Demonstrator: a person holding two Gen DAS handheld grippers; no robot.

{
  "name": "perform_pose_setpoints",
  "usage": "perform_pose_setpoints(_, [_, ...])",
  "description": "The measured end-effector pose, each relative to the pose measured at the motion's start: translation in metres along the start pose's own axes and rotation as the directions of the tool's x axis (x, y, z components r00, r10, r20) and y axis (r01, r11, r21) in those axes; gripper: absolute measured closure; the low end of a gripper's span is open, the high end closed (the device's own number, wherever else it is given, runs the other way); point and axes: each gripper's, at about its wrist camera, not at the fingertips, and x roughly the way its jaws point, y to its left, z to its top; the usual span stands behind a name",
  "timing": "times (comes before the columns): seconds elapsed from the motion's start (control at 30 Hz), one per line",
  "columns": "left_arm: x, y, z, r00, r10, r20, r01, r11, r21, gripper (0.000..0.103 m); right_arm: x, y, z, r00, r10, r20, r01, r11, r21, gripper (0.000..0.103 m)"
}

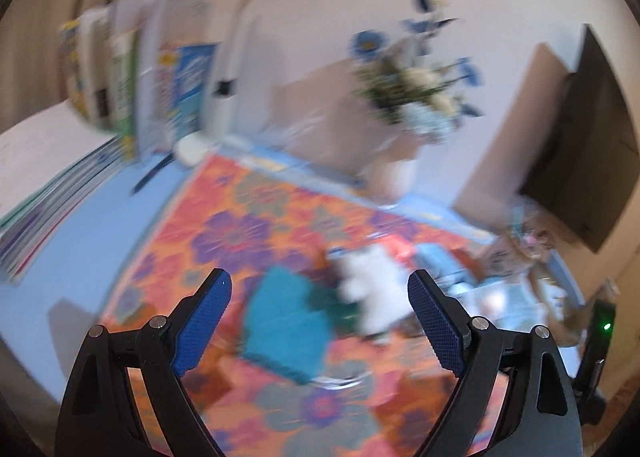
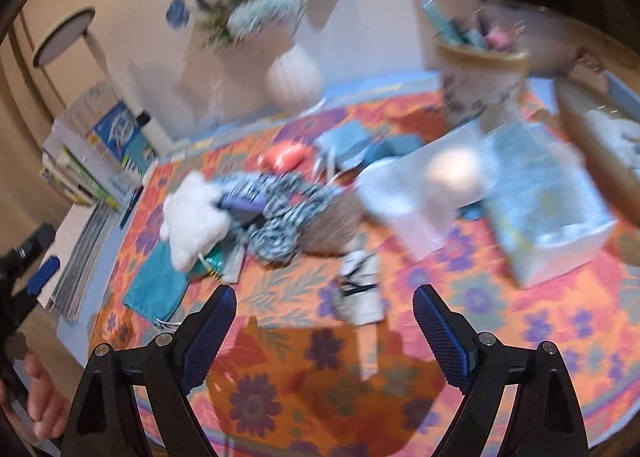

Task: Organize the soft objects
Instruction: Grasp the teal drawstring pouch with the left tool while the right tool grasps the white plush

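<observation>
A: Where do the soft things lie?

B: In a loose heap toward the middle of the desk, on the orange floral cloth (image 2: 280,377). A fluffy white plush toy (image 2: 192,217) sits on the side of the heap nearer the book stack, touching a crumpled black-and-white patterned fabric (image 2: 280,213). Just beside the plush, toward the near edge, lies a flat teal cloth pouch (image 2: 156,289). A small folded white cloth with black marks (image 2: 360,293) lies apart from the heap, closer to the near edge.

A: Anything behind the heap?

B: A coral-pink soft item (image 2: 284,155) and some blue folded cloths (image 2: 344,141), toward the far edge. It is all blurred, so I cannot tell more.

A: And the tools?

B: The right tool (image 2: 324,321) stands wide with nothing between its blue pads, above the bare cloth near the folded white piece. The left tool (image 1: 320,309) is also wide and empty; in its own view the plush toy and teal pouch show beyond its fingers, not touched.

A: What else is on the desk?

B: A clear plastic box (image 2: 552,217) toward the right side, a ribbed white vase of blue and cream flowers (image 2: 294,77) at the far edge, and a stack of books (image 2: 100,153) at the far left corner.
</observation>
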Motion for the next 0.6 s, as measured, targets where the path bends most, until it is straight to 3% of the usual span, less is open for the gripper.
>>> perform_pose_setpoints(0.13, [0.02, 0.041, -0.014, 0.996, 0.041, -0.076, -0.044, 0.998, -0.043, 0.014, 0.027, 0.018, -0.006, 0.998, 0.038, -0.047, -0.039, 0.999, -0.025, 0.014])
perform_pose_setpoints(0.3, [0.05, 0.055, -0.026, 0.985, -0.015, -0.174, 0.01, 0.999, -0.032, 0.014, 0.042, 0.046, -0.008, 0.995, 0.088, -0.043, -0.093, 0.99, -0.108, 0.014])
perform_pose_setpoints(0.47, [0.085, 0.032, -0.038, 0.963, -0.004, -0.27, 0.04, 0.991, 0.128, 0.014, 0.046, 0.073, 0.004, 0.995, 0.1, -0.003, -0.098, 0.97, -0.221, 0.014])
perform_pose_setpoints(0.6, [0.098, 0.017, -0.045, 0.956, 0.005, -0.292, 0.059, 0.976, 0.21, 0.01, 0.052, 0.098, 0.024, 0.997, 0.07, 0.026, -0.058, 0.945, -0.323, 0.013])
